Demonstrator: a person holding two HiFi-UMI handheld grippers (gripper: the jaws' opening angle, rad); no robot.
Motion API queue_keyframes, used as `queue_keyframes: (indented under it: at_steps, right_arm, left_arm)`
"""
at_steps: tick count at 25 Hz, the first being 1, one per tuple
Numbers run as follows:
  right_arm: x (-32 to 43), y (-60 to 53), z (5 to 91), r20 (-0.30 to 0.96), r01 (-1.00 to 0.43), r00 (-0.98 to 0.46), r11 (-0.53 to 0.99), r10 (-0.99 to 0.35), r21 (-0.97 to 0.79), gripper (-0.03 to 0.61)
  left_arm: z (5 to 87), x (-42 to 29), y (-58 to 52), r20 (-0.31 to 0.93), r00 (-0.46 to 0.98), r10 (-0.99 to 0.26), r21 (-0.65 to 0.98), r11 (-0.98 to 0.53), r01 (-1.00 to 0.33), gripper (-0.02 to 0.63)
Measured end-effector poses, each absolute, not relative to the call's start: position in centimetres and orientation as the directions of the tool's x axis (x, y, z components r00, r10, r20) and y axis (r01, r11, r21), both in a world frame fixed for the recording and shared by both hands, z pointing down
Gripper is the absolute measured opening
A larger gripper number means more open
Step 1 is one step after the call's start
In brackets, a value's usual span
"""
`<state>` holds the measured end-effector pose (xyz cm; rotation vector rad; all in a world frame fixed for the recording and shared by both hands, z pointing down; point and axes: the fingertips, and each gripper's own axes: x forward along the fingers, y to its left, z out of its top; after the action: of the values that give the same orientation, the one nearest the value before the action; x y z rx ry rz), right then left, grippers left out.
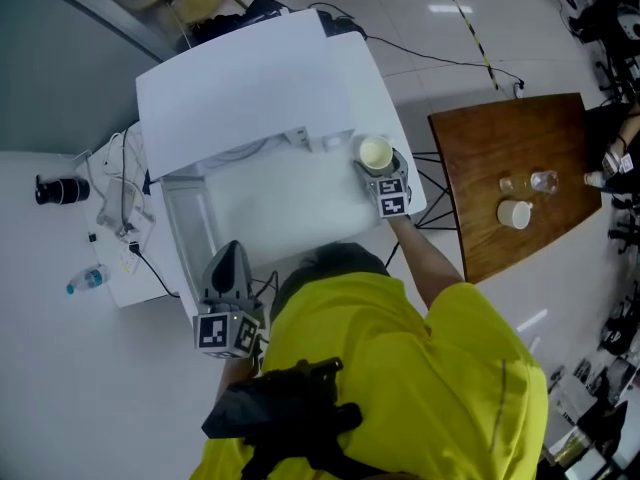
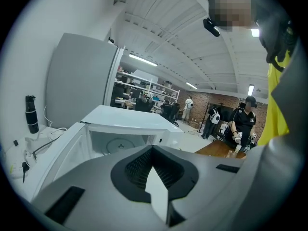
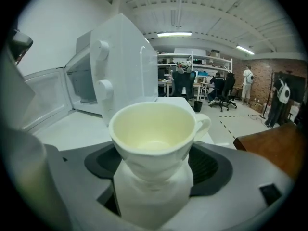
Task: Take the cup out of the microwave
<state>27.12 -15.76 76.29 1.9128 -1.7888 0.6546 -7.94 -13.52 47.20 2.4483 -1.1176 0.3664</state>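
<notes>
Cup (image 3: pixel 153 129) | upright, clamped between right gripper (image 3: pixel 154 170) jaws, beside microwave (image 1: pixel 250 98) | left gripper (image 2: pixel 153 149) closed, empty

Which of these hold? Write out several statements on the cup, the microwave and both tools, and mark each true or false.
1. The cream ceramic cup sits between the jaws of the right tool. True.
2. The boxy white microwave has its door shut. False: the door hangs open.
3. The left tool grips a second cup. False: its jaws are together with nothing between them.
4. A cup stands on the microwave's round turntable. False: the turntable is bare.
5. A small white cup stands on the brown wooden table at the person's right. True.
</notes>
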Motion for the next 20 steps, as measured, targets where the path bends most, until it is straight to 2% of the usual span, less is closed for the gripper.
queue_keyframes:
  at_steps: [2,3,4,8,10,13,15,16,18,20]
  right_arm:
    - [27.4,-15.7,76.4,0.625,-0.997,0.056,-0.077,-0.778,-0.006,0.447]
    - [27.4,-15.3,76.5,0.639,-0.996,0.055,-0.083,-0.767,-0.014,0.486]
    - [27.2,-14.5,76.6,0.656,-0.996,0.048,-0.086,-0.753,-0.027,0.494]
    - [22.8,-9.0,75.0,0.696,-0.990,-0.056,-0.048,-0.716,-0.129,0.494]
    - [19.5,-7.7,71.0,0.652,-0.984,-0.130,0.019,-0.747,-0.174,0.486]
    - [15.4,-9.2,62.1,0.515,-0.977,-0.197,0.127,-0.834,-0.170,0.299]
    - [13.5,-11.5,54.8,0.393,-0.973,-0.224,0.180,-0.892,-0.148,0.143]
    - [12.6,-12.6,51.0,0.327,-0.969,-0.241,0.205,-0.914,-0.140,0.093]
    - [10.9,-14.0,44.1,0.204,-0.959,-0.278,0.260,-0.939,-0.111,0.005]
    - [9.5,-14.3,38.2,0.117,-0.952,-0.302,0.295,-0.946,-0.078,0.005]
  left_arm:
    - [47.1,-8.3,-13.9,0.392,0.636,-0.665,0.263,-0.581,-0.770,0.000]
    - [47.2,-8.5,-14.1,0.389,0.629,-0.673,0.262,-0.574,-0.776,0.000]
    - [47.2,-8.9,-14.3,0.388,0.620,-0.682,0.262,-0.563,-0.784,0.000]
    - [46.9,-10.4,-14.8,0.380,0.591,-0.711,0.269,-0.526,-0.807,0.000]
    - [46.8,-10.9,-15.2,0.379,0.583,-0.718,0.271,-0.517,-0.812,0.000]
    - [46.1,-11.8,-16.0,0.363,0.565,-0.741,0.264,-0.499,-0.825,0.000]
    - [44.9,-12.5,-16.5,0.342,0.554,-0.759,0.259,-0.491,-0.832,0.000]
    - [44.1,-12.8,-16.7,0.327,0.549,-0.769,0.257,-0.486,-0.835,0.000]
    - [42.0,-13.5,-17.0,0.289,0.539,-0.791,0.249,-0.482,-0.840,0.000]
    - [39.5,-14.2,-16.9,0.246,0.535,-0.808,0.237,-0.485,-0.842,0.000]
